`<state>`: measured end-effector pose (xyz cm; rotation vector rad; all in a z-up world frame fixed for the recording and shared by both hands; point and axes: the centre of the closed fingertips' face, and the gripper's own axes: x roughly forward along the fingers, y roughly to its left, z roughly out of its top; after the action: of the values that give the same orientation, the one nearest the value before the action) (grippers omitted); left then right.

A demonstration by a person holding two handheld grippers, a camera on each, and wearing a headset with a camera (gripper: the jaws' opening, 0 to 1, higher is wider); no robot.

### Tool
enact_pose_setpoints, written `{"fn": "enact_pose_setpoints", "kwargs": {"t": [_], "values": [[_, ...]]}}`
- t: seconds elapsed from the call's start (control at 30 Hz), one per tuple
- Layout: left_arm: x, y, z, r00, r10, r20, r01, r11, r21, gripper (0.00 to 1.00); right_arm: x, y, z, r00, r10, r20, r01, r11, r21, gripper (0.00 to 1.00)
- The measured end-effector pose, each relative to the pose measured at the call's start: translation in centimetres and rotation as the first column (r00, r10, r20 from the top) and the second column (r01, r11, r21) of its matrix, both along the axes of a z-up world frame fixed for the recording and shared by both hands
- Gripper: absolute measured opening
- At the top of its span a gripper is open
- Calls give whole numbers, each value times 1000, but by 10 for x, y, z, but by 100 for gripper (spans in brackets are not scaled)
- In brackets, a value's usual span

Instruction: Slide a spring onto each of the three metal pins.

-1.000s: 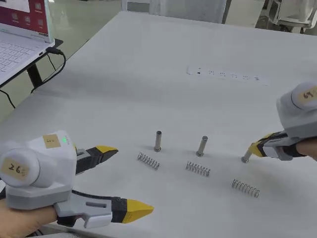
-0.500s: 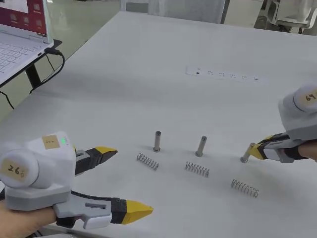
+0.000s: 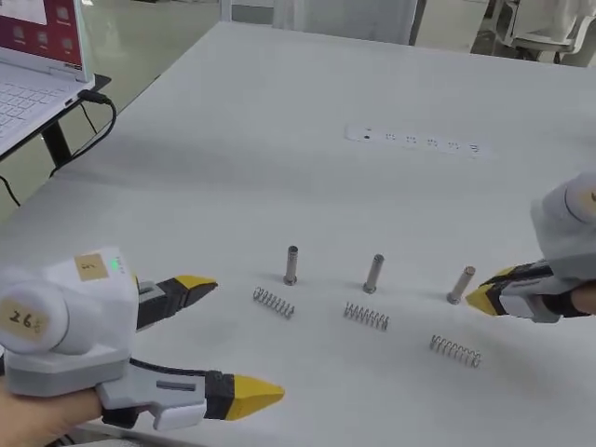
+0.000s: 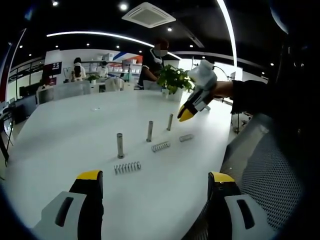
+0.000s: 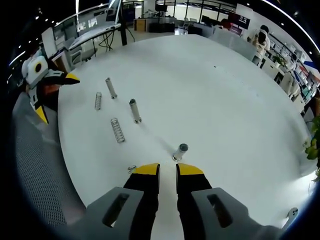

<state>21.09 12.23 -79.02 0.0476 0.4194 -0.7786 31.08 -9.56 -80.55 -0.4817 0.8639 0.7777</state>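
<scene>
Closest to us, the left hand-held gripper (image 3: pixel 233 340) hovers low over the near edge of the counter (image 3: pixel 279 158). Its two yellow-tipped jaws are spread wide with nothing between them, and its own view shows the same wide gap, with the work ahead of it

Beyond it the three springs lie in a loose row, each flat on its side on the counter: the left spring (image 3: pixel 274 302), the middle spring (image 3: pixel 366 317) and the right spring (image 3: pixel 455 351), the last a little nearer to us than the others. Just behind each spring stands its pin, upright or leaning slightly: the left pin (image 3: pixel 291 265), the middle pin (image 3: pixel 373 274) and the right pin (image 3: pixel 460 284). All three pins are bare

The right hand-held gripper (image 3: pixel 484 297) sits at the right, its tip just beside the right pin. In the right gripper view its jaws are drawn almost together, leaving a thin slit and holding nothing, and the pin stands just ahead of the tips, apart from them

Farther back we see a flush power strip (image 3: pixel 419 142) set in the counter, and at the far left a laptop (image 3: pixel 37 56) with its cable (image 3: pixel 104 112)

We judge the task to be at its very start: no spring is on a pin and none is gripped, so all three fittings are left, and a spring has to be picked up first
</scene>
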Motion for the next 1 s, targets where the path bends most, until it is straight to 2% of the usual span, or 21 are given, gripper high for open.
{"fn": "enact_pose_setpoints", "kwargs": {"t": [0.17,0.33,0.47,0.63,0.73,0.8,0.93,1.0], "values": [[0,0,1,1000,2,2,-2,1000,-3,83,-10,10,2,999,52,-10,-52,999,7,12],[0,0,1,1000,3,2,-3,1000,-2,83,-23,21,-5,989,143,-40,-144,989,-14,14],[1,0,1,1000,6,3,-6,1000,-2,83,-30,27,-11,980,187,-69,-189,982,-27,13],[1,0,1,1000,7,2,-7,1000,-4,83,-38,30,-20,963,246,-107,-253,966,-58,13],[2,1,1,1000,9,1,-9,1000,-5,83,-40,29,-25,951,282,-126,-294,951,-89,13],[1,1,1,1000,10,0,-10,1000,-9,83,-41,29,-27,946,296,-133,-310,945,-101,13],[2,1,1,1000,13,0,-13,1000,-8,83,-40,29,-32,931,333,-149,-354,924,-143,13],[2,1,1,1000,14,0,-14,1000,-8,83,-41,31,-34,924,347,-162,-370,918,-143,13]]}}
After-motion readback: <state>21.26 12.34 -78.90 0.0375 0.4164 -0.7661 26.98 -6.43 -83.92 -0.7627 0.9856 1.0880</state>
